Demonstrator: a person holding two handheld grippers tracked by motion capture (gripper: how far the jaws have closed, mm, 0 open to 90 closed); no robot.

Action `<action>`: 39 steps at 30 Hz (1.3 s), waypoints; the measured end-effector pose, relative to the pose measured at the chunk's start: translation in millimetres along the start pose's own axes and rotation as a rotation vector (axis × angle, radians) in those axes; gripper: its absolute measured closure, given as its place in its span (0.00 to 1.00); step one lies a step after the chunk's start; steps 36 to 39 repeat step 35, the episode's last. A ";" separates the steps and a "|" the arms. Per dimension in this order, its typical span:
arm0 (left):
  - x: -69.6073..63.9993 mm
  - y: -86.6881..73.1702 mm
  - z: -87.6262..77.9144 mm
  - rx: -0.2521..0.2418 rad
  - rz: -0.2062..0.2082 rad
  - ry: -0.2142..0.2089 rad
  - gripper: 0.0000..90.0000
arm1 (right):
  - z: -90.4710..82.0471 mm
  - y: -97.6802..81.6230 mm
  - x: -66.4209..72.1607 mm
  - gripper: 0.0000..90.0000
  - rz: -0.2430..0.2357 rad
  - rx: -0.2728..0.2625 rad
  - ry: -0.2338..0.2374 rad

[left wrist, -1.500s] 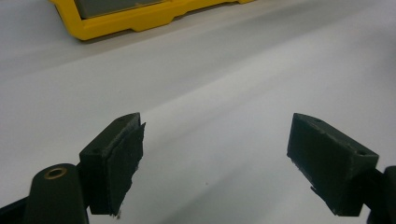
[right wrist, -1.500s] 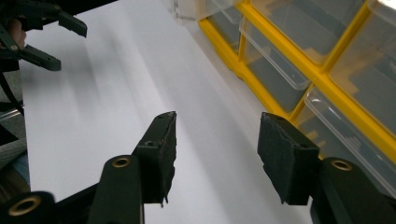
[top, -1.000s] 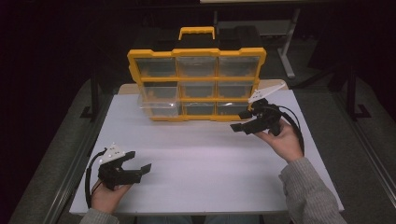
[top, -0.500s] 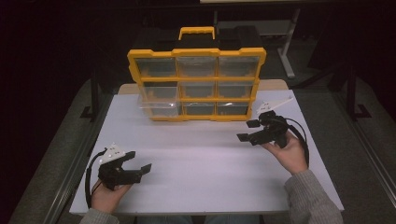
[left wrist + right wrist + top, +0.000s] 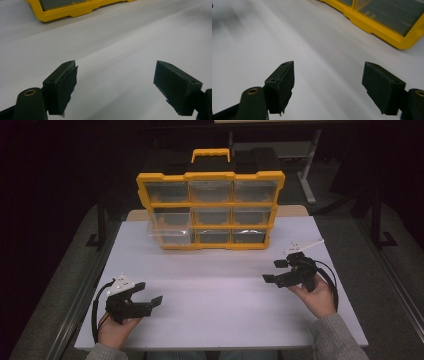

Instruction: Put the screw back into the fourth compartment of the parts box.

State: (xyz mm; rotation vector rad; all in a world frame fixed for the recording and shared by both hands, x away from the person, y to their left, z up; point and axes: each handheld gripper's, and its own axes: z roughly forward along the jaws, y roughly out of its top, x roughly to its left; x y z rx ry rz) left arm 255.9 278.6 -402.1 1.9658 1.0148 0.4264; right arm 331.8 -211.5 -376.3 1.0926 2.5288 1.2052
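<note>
A yellow organiser case (image 5: 210, 175) with clear-fronted compartments and a yellow handle stands upright at the back of the white table (image 5: 220, 315). Its lower-left clear bin (image 5: 167, 234) sticks out a little. My left gripper (image 5: 150, 294) rests low near the table's front left, open, with bare table between its pads (image 5: 62, 82). My right gripper (image 5: 273, 271) is at the right, a little in front of the case's lower right corner. Its jaws have just been opening and stand open with nothing between them. In the right gripper view (image 5: 328, 64) the case's corner (image 5: 404, 42) lies ahead to the right.
The case's yellow bottom edge (image 5: 70, 11) lies far ahead in the left gripper view. Black cables trail from both grippers. Dark floor and stand legs surround the table.
My right gripper has drawn back from the case's lower right corner, toward the person and lower, and its jaws stand wider. The left gripper has stayed put.
</note>
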 end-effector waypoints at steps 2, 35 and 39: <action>0.0 0.0 -0.1 0.000 0.000 0.000 0.20 | 0.3 -5.0 -1.0 0.26 0.010 0.004 -0.005; -1.9 -0.3 1.7 0.014 0.026 -0.017 0.20 | -10.2 -63.1 -0.2 0.19 0.075 -0.042 -0.057; -1.9 -0.3 1.7 0.014 0.026 -0.017 0.20 | -10.2 -63.1 -0.2 0.19 0.075 -0.042 -0.057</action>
